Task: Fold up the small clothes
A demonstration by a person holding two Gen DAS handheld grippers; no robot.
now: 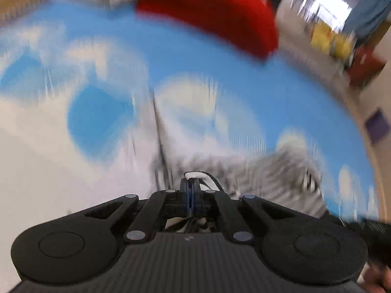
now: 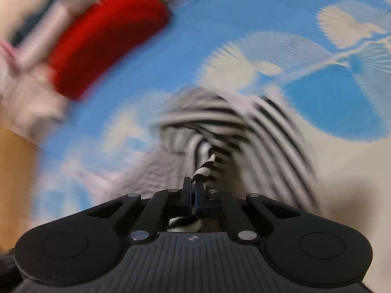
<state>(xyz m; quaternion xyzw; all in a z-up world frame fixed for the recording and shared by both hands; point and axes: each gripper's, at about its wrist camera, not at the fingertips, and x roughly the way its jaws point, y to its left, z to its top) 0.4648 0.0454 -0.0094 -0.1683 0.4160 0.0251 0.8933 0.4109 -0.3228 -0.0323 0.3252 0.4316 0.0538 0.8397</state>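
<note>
A small black-and-white striped garment (image 2: pixel 220 124) lies bunched on a blue sheet printed with white clouds (image 2: pixel 151 56). My right gripper (image 2: pixel 195 183) is shut on a twisted edge of this striped cloth, which runs up from the pinched jaws. In the left wrist view my left gripper (image 1: pixel 190 183) is shut on another edge of the striped garment (image 1: pixel 268 178), a white hem with black trim poking out above the closed jaws. Both views are heavily blurred by motion.
A folded red cloth (image 1: pixel 210 12) lies further off on the cloud sheet (image 1: pixel 171 56); it also shows at the upper left as the red cloth (image 2: pixel 105 39). Pale pinkish fabric (image 2: pixel 36 48) lies beside it. A wooden edge (image 2: pixel 14 171) borders the sheet.
</note>
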